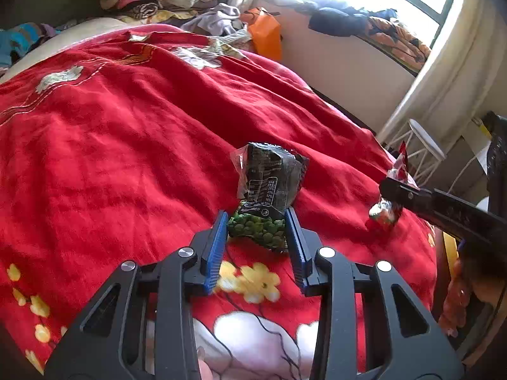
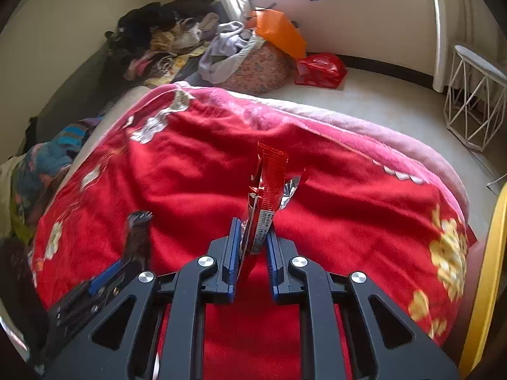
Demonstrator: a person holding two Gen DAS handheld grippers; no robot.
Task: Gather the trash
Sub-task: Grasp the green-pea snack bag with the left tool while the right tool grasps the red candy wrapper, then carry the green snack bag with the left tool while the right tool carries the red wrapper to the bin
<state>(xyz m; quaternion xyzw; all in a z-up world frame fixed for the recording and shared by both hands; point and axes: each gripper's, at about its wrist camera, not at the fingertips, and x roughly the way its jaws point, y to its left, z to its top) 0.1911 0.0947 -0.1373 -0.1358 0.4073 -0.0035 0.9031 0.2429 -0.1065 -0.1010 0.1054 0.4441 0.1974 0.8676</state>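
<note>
A dark snack packet (image 1: 269, 177) with green peas printed on its lower end stands up from the red flowered blanket (image 1: 126, 126). My left gripper (image 1: 256, 218) is shut on its lower end, with a blue pad against each side. A crumpled red and silver wrapper (image 2: 269, 177) rises between the blue pads of my right gripper (image 2: 253, 224), which is shut on its lower end. In the left wrist view the right gripper (image 1: 388, 186) comes in from the right edge with that red wrapper (image 1: 401, 164). The left gripper's blue finger shows at lower left in the right wrist view with the dark packet (image 2: 139, 231).
The blanket (image 2: 348, 205) covers a bed. Piles of clothes (image 2: 177, 41) and an orange bag (image 2: 282, 31) lie beyond it. A red plastic bag (image 2: 320, 69) rests on the pale floor, and a white wire stool (image 2: 475, 95) stands at the right. A yellow edge (image 2: 488, 269) runs along the right side.
</note>
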